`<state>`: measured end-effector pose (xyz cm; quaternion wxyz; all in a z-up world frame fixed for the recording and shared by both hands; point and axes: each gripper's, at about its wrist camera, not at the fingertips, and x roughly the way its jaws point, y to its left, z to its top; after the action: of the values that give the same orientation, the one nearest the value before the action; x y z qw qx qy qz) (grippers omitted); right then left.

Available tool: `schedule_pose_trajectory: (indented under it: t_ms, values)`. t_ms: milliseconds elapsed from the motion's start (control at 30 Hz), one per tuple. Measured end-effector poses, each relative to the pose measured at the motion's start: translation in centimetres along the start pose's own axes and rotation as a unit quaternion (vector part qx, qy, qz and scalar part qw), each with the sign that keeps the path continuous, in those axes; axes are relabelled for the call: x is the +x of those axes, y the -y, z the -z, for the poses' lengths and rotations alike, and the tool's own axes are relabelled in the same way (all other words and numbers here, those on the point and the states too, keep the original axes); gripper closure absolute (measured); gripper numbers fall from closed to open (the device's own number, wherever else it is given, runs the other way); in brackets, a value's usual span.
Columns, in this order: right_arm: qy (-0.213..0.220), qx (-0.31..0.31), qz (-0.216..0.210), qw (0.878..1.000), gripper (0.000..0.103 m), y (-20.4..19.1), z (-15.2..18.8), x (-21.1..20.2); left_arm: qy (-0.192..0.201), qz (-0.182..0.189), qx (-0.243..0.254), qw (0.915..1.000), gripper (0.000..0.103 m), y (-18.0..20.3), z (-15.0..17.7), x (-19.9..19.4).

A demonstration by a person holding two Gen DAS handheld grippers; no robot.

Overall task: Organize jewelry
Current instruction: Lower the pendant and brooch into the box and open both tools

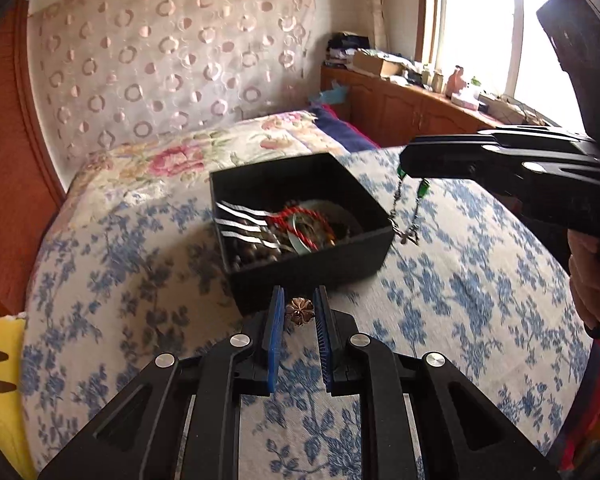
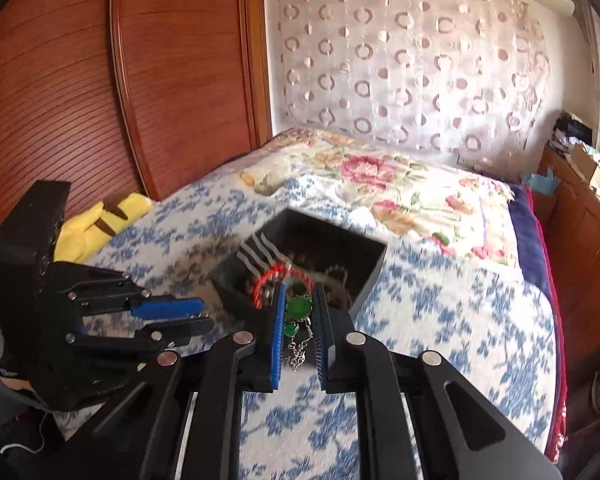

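A black open box (image 1: 256,178) sits on the blue-flowered bed cover, holding a red cord bracelet (image 1: 300,220), dark beads and a pale bangle. Just in front of its near wall, my left gripper (image 1: 299,296) is shut on a small bronze flower-shaped piece (image 1: 299,311), lifted off the cover. My right gripper (image 2: 301,289) is shut on a green-stone necklace (image 2: 299,306) whose silver chain dangles below the pads. In the left wrist view the right gripper (image 1: 407,162) hovers by the box's right side with the necklace (image 1: 400,208) hanging. In the right wrist view the left gripper (image 2: 206,315) is to the left of the box (image 2: 364,264).
The bed cover (image 1: 440,300) spreads around the box, with a rose-patterned quilt (image 2: 400,188) behind. A yellow plush toy (image 2: 96,228) lies at the left edge by a wooden wardrobe (image 2: 140,80). A cluttered wooden cabinet (image 1: 400,104) stands under the window. A person's hand (image 1: 592,280) holds the right gripper.
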<state>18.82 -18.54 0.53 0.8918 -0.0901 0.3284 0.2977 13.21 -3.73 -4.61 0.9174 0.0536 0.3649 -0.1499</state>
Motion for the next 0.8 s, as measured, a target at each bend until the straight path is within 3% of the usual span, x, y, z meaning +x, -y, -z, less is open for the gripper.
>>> schedule_pose_trajectory:
  t_ms: [300,433,500,800]
  values:
    - [-0.005,0.002,0.008,1.0,0.088,0.7,-2.3,2.1,0.012,-0.012,0.005,0.9998,0.089,-0.9,-2.3,0.1]
    - [-0.013,0.008,0.01,1.0,0.086,1.1,-2.3,2.9,0.016,-0.014,0.004,0.9998,0.089,-1.3,-3.2,0.4]
    - [-0.02,0.014,0.011,1.0,0.079,1.4,-2.1,3.3,0.016,-0.014,0.005,0.9998,0.089,-1.4,-3.5,0.7]
    - [-0.032,0.021,0.025,0.999,0.079,2.7,-0.9,3.3,0.016,-0.025,0.002,0.9995,0.089,-2.0,-5.4,2.8]
